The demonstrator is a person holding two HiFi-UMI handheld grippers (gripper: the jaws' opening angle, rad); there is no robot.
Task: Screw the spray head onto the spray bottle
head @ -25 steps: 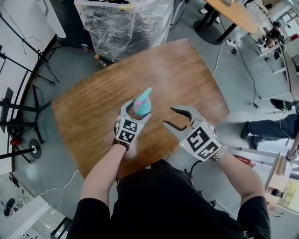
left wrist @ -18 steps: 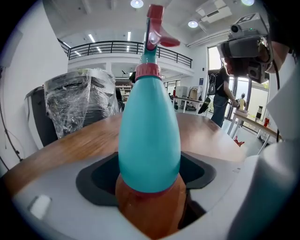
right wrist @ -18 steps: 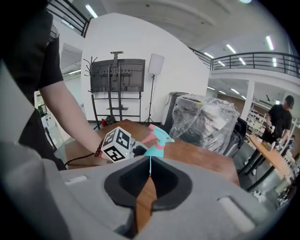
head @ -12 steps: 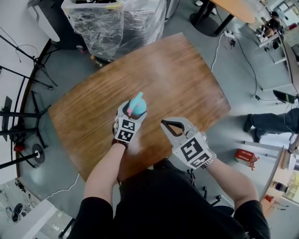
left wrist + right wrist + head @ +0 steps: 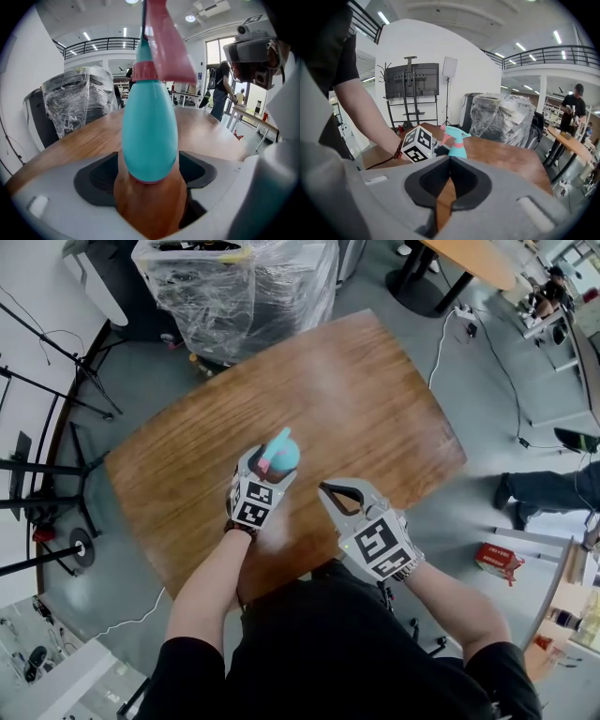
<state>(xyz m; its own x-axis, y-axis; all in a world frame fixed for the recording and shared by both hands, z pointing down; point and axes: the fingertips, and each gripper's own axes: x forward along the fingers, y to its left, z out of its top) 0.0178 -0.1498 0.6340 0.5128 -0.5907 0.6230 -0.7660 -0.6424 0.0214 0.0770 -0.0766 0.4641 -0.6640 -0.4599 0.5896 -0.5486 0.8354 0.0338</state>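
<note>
**Spray bottle** (image 5: 286,457) (teal): clamped low on its body by the left tool (image 5: 273,465). The spray head (image 5: 272,448) (pink) is already seated on the neck. Collar tightness can't be read from any view. The surface (image 5: 356,399) lies directly below the bottle; base contact w/ it can't be confirmed.

**Change:** the right tool (image 5: 325,489) is just right of the bottle and clear of it. One sec. earlier its jaws stood wide apart. They are now fully together w/ nothing between them. Bottle and both tools also sit slightly lower toward the surface than before. The left tool's grip on the bottle is unchanged.

**Meaning (judged):**
- A closed, empty right tool beside the bottle can't turn the head, so threading is prob. finished or paused.
- Likely remaining step: set the bottle down, then release the left tool.
- If more turns are req'd, the right tool must reopen and re-grip the head.
</note>
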